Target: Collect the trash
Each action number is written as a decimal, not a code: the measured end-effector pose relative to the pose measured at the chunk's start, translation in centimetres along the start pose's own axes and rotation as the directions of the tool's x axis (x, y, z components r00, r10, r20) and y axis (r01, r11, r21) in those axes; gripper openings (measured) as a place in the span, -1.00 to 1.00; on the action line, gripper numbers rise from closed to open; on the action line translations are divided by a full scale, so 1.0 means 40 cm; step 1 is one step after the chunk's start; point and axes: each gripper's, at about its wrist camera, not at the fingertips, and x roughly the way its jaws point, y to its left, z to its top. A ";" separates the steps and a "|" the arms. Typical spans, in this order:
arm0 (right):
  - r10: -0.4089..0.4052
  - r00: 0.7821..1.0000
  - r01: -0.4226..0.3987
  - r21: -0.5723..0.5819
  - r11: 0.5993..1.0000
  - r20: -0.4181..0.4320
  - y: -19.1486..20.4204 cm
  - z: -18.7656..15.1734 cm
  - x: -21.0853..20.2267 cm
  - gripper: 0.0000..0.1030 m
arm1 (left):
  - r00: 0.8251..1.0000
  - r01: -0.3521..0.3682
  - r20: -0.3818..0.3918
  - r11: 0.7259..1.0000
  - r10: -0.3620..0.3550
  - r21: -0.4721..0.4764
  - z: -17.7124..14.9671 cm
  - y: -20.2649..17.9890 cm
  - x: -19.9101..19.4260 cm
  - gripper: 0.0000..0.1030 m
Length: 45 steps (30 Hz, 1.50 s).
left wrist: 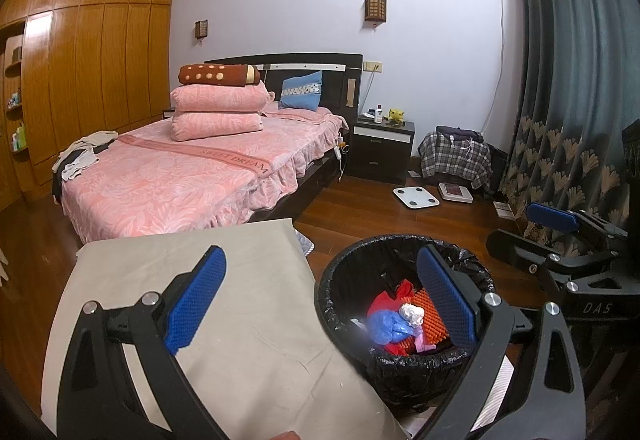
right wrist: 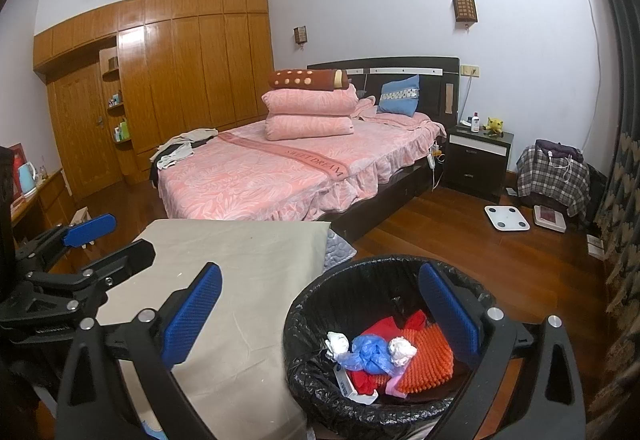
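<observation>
Since both your left gripper [left wrist: 320, 304] and right gripper [right wrist: 320, 320] hang wide and empty, note the trash [right wrist: 376, 356] lies low in the bin [right wrist: 304, 324], nearer your right.

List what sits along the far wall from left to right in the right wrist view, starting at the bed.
Bed → nightstand → plaid-covered heap → curtain.

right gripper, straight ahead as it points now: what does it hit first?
Probably the beige-covered table edge, or just the gap beside the black-lined trash bin. The open right gripper holds nothing; depth is unclear.
</observation>
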 end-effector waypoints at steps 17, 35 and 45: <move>0.001 1.000 -0.001 0.001 1.000 0.000 -0.002 0.001 -0.001 0.88 | 1.000 0.000 -0.002 1.000 0.000 0.001 0.002 -0.004 -0.001 0.82; -0.001 1.000 0.001 0.004 1.000 -0.008 0.004 -0.009 -0.005 0.88 | 1.000 -0.002 -0.007 1.000 0.002 0.001 -0.003 0.005 -0.009 0.82; 0.001 1.000 -0.001 0.005 1.000 -0.009 0.000 -0.006 -0.003 0.88 | 1.000 0.001 -0.009 1.000 -0.001 0.001 0.000 0.005 -0.012 0.82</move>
